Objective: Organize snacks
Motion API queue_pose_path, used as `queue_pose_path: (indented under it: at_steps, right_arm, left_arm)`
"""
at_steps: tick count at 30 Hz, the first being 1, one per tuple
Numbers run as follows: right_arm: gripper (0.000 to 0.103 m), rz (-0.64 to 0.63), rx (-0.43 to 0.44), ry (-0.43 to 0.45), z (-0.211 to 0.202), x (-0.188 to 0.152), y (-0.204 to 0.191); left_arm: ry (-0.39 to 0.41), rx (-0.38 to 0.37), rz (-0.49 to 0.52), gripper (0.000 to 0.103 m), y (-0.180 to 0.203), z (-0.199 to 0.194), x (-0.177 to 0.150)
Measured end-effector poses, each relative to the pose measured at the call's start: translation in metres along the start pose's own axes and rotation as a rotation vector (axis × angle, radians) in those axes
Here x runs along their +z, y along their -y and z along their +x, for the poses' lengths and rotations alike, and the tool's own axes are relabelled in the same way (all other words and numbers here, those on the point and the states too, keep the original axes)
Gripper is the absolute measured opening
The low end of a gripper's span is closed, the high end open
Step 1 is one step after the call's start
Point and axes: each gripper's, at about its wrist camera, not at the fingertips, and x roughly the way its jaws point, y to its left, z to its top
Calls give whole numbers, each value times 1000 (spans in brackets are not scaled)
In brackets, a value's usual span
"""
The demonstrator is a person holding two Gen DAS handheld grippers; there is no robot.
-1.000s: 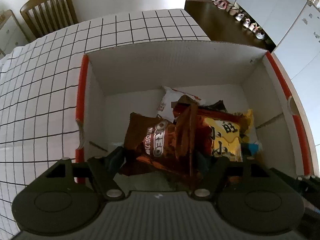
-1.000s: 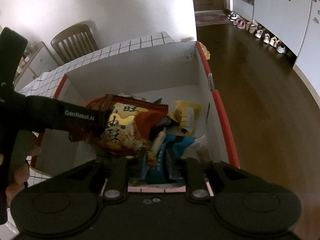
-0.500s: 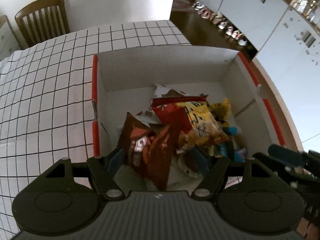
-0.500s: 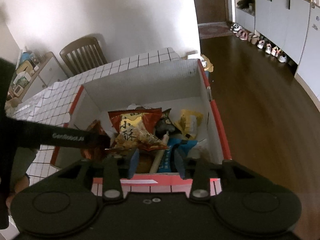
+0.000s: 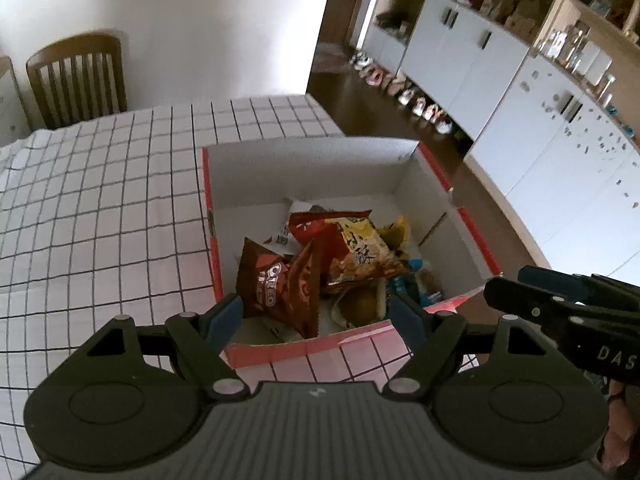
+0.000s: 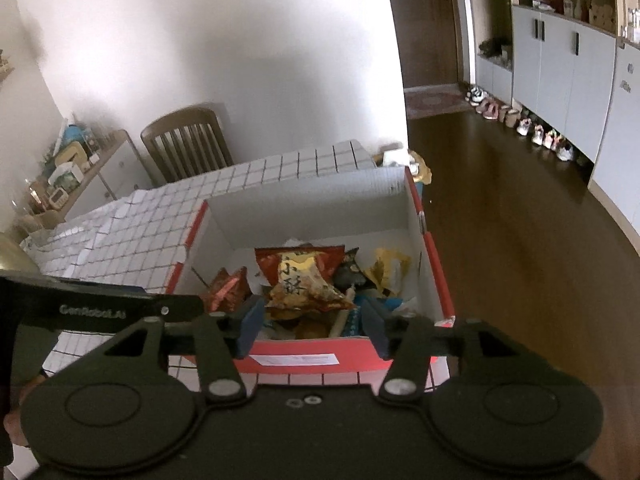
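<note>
Both held above the near rim of the red-edged white cardboard box [image 5: 408, 160] on the grid-patterned counter [image 5: 100, 208]. Left tool [image 5: 316, 316] wide open, empty, nearer the brown Oreo bag [image 5: 276, 284] just ahead, standing roughly upright. Right tool [image 6: 310, 322] likewise spread, empty, facing the yellow crisp packet [image 6: 308, 280].

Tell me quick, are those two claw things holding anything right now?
Left gripper: open, holding nothing, above the near edge of the red-and-white cardboard box of snack bags.
Right gripper: open, empty too.
</note>
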Motion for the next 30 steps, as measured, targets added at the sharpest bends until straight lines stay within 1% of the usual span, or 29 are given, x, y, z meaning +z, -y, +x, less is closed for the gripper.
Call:
queue_pose_path:
  at_steps: [2, 8, 10, 11, 16, 17, 18, 19, 21, 23, 27, 30]
  right_arm:
    - [58, 2, 6, 19, -8, -1, -3]
    - [66, -41, 4, 76, -26, -8, -13]
    - [73, -61, -6, 98, -31, -9, -16]
    - [74, -70, -9, 111, -34, -10, -18]
    - [88, -105, -7, 173, -49, -15, -28]
    - [90, -108, -4, 183, -52, -17, -30]
    - [94, -111, -3, 194, -54, -18, -32]
    - [96, -112, 0, 206, -57, -19, -33]
    - [99, -100, 12, 230, -62, -20, -35]
    - [101, -90, 21, 254, -66, -21, -34]
    - [103, -81, 16, 293, -73, -26, -34]
    - [103, -67, 5, 291, -73, -27, -34]
  left_arm:
    - [22, -10, 0, 87, -1, -10, -4]
    - [99, -13, -10, 91, -5, -37, -15]
    - [129, -14, -7, 91, -5, -45, -19]
    - [141, -14, -3, 91, -6, -49, -20]
    - [194, -12, 7, 92, -8, -67, -28]
    - [209, -9, 17, 99, -7, -71, -30]
    - [219, -11, 26, 103, -6, -73, -32]
    - [235, -20, 35, 103, -6, -76, -34]
    - [266, -30, 58, 103, -5, -83, -39]
    - [276, -33, 70, 103, -2, -86, -42]
    - [269, -61, 69, 103, -1, -90, -49]
    - [268, -69, 70, 103, 0, -92, -52]
